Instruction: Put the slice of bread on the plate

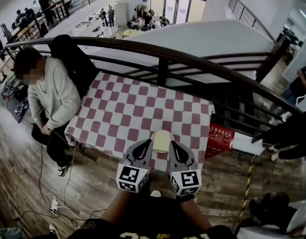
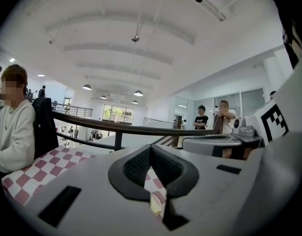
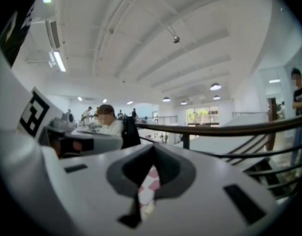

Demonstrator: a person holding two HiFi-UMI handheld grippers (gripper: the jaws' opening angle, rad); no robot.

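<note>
Nearest us, left hand-held gripper and right hand-held gripper, both pressed together, empty, above the desk's near edge; bread there looks light, soft; we'd pinch its crust gently.

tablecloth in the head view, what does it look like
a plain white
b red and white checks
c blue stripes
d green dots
B: the tablecloth is covered edge to edge in alternating red and white squares.
</note>
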